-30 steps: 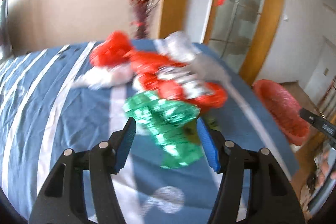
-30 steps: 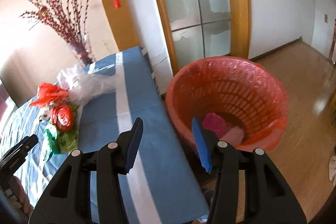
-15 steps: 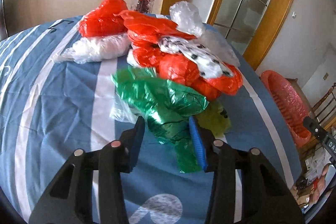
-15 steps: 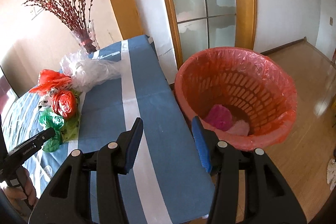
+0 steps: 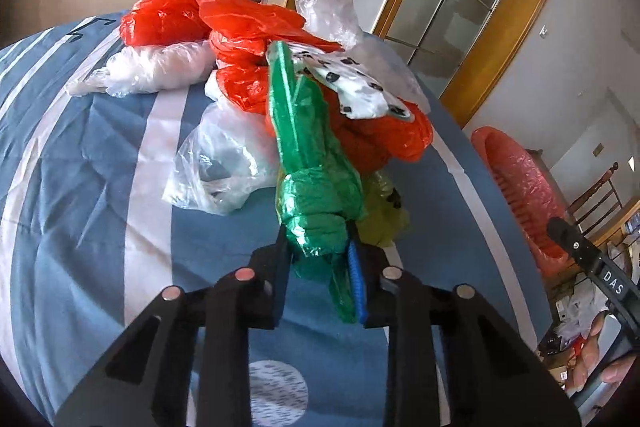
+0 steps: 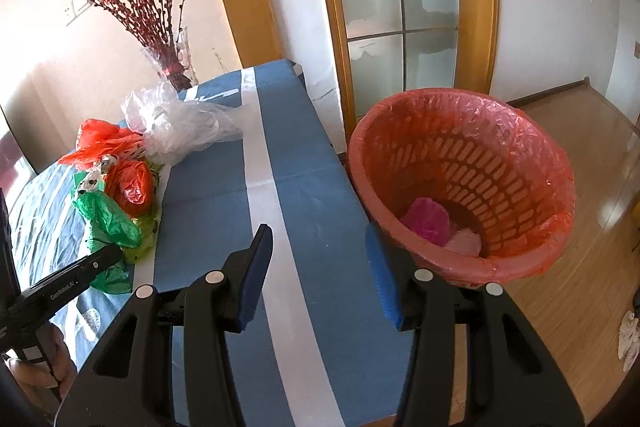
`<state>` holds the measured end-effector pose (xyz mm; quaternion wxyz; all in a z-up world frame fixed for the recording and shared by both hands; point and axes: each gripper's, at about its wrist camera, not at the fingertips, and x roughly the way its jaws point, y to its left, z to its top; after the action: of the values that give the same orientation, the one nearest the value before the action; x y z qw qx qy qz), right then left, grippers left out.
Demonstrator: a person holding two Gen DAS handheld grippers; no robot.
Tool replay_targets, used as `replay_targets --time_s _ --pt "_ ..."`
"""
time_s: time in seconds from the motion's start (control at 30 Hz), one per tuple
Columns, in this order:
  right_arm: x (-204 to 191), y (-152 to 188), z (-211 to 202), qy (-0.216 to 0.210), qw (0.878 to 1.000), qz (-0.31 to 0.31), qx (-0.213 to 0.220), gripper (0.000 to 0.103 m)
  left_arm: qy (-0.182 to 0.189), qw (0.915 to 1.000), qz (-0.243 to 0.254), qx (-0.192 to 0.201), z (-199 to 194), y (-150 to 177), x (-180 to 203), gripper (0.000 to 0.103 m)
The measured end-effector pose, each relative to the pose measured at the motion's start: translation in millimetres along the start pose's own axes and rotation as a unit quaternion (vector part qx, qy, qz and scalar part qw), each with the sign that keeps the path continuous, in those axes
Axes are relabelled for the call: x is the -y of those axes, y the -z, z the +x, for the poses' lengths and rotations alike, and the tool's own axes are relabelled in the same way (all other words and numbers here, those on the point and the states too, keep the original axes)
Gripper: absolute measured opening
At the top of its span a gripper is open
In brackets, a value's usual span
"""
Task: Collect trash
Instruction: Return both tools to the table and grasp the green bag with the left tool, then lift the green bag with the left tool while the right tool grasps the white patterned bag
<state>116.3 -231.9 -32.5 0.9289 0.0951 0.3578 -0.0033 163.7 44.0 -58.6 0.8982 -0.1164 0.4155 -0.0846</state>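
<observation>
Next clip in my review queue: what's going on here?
A person is clearing plastic bags off a blue-striped table. The left gripper has just been closing and now pinches the green bag at the pile's near edge. The right gripper waits open and empty beside the red bin, which already holds pink trash.

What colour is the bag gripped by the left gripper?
Green bag, clearest in the left wrist view.

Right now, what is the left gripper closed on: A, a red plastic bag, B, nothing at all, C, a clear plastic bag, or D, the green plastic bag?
D: the left gripper pinches the bunched green plastic bag between its pads, its jaws having just been closing on it.
</observation>
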Motion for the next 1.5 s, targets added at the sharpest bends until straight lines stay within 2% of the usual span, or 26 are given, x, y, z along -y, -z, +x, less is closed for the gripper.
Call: replay_targets --time_s 0.13,0.33,0.63,0.8,0.97,1.1,1.17,1.2,1.3,1.5 --pt "-7 -2 0 -0.006 1.000 -0.007 0.000 0.049 -0.004 1.0000 -0.001 0.008 -10 2 -9 0.026" --pt "-31 -8 -1 -0.027 0.999 -0.025 0.003 0.049 -0.041 0.9986 0.001 0.034 -35 2 -35 0.026" --pt "-100 -22 3 -0.095 0.993 -0.070 0.004 0.049 -0.099 0.9923 -0.037 0.064 -57 -13 -97 0.026" --pt "-143 -35 8 -0.133 0.987 -0.093 0.011 0.037 -0.116 0.9890 -0.058 0.072 -60 -24 -124 0.026" --pt "-175 -41 29 -0.151 0.982 -0.114 -0.009 0.034 -0.117 0.9880 -0.065 0.077 -62 -31 -136 0.026" --pt "-192 -41 46 -0.142 0.981 -0.127 -0.026 0.034 -0.113 0.9882 -0.068 0.079 -63 -33 -138 0.026" --pt "-196 -38 54 -0.133 0.981 -0.134 -0.037 0.031 -0.110 0.9884 -0.070 0.078 -62 -32 -140 0.026" --pt "-197 -37 59 -0.130 0.981 -0.136 -0.043 0.021 -0.109 0.9885 -0.071 0.078 -62 -32 -141 0.026" --pt "-193 -33 63 -0.126 0.981 -0.136 -0.053 0.007 -0.106 0.9887 -0.073 0.077 -61 -32 -142 0.026" --pt "-186 -35 38 -0.135 0.981 -0.139 -0.023 0.005 -0.098 0.9893 -0.076 0.077 -63 -30 -139 0.026"
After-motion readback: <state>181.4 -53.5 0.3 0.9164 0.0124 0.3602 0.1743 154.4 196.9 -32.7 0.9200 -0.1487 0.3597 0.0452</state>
